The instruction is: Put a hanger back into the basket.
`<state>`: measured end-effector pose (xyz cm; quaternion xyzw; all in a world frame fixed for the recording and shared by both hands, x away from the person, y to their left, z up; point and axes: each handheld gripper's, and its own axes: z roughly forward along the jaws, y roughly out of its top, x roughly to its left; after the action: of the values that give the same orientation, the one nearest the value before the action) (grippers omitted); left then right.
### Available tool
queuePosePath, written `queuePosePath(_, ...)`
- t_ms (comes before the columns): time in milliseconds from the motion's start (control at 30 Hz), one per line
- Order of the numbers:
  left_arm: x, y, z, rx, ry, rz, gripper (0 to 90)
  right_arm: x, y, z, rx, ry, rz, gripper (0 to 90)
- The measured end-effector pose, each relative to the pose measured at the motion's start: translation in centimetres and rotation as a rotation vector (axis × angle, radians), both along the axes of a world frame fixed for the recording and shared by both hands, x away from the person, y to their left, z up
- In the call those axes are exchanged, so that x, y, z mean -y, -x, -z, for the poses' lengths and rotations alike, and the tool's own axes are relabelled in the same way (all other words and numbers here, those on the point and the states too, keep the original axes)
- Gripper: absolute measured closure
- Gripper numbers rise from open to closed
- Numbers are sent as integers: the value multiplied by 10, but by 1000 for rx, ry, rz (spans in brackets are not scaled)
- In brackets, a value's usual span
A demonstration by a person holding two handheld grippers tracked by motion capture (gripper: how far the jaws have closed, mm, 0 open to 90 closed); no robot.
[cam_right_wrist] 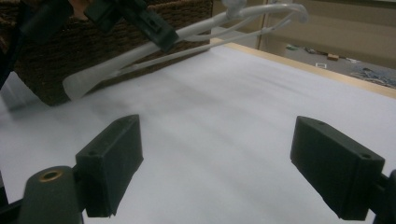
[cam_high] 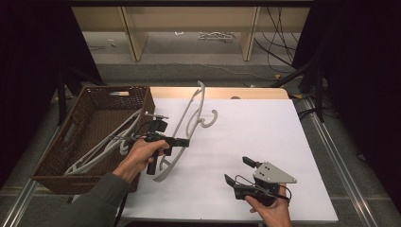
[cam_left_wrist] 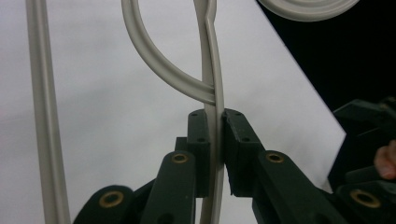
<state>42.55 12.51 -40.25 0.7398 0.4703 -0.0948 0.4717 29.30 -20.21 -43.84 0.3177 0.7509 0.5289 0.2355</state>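
White table [cam_high: 246, 142] under me, dark curtains either side, wicker basket [cam_high: 101, 101] at the left edge. My left tool [cam_left_wrist: 216, 140] is clamped tight on a thin grey hanger [cam_high: 187, 125], pads pinching its bar just below where the hook curves off, and the hanger hangs tilted over the table beside the basket. More hangers [cam_high: 101, 149] lie inside the basket. My right tool [cam_high: 236, 172] sits low near the front, jaws wide apart, holding nothing. The risk: that narrow bar could swivel in my pinch, or the hook could snag the basket rim or the hangers in there.
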Motion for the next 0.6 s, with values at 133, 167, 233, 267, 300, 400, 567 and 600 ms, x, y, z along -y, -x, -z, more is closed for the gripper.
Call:
queuePosePath(133, 0, 3, -12, 20, 39, 0, 814, 0, 0, 0, 1, 2, 2, 177)
queuePosePath(167, 0, 4, -16, 21, 52, 4, 813, -1, -1, 0, 7, -7, -2, 177)
queuePosePath(233, -1, 6, -22, 38, 61, 7, 814, 0, 0, 0, 2, 2, 2, 177)
queuePosePath(267, -2, 7, -25, 49, 67, 11, 814, 0, 0, 0, 0, 2, 1, 177)
queuePosePath(300, -4, 7, -31, 59, 69, 10, 814, 0, 0, 0, 0, -1, 2, 177)
queuePosePath(400, -9, 8, -38, 64, 97, 3, 814, -1, -1, 1, 12, -13, -2, 177)
queuePosePath(567, -23, 12, -60, 108, 124, -11, 814, 0, 0, 0, 1, -1, 5, 177)
queuePosePath(600, -26, 13, -65, 115, 132, -18, 814, 0, 0, 0, 1, -1, 5, 177)
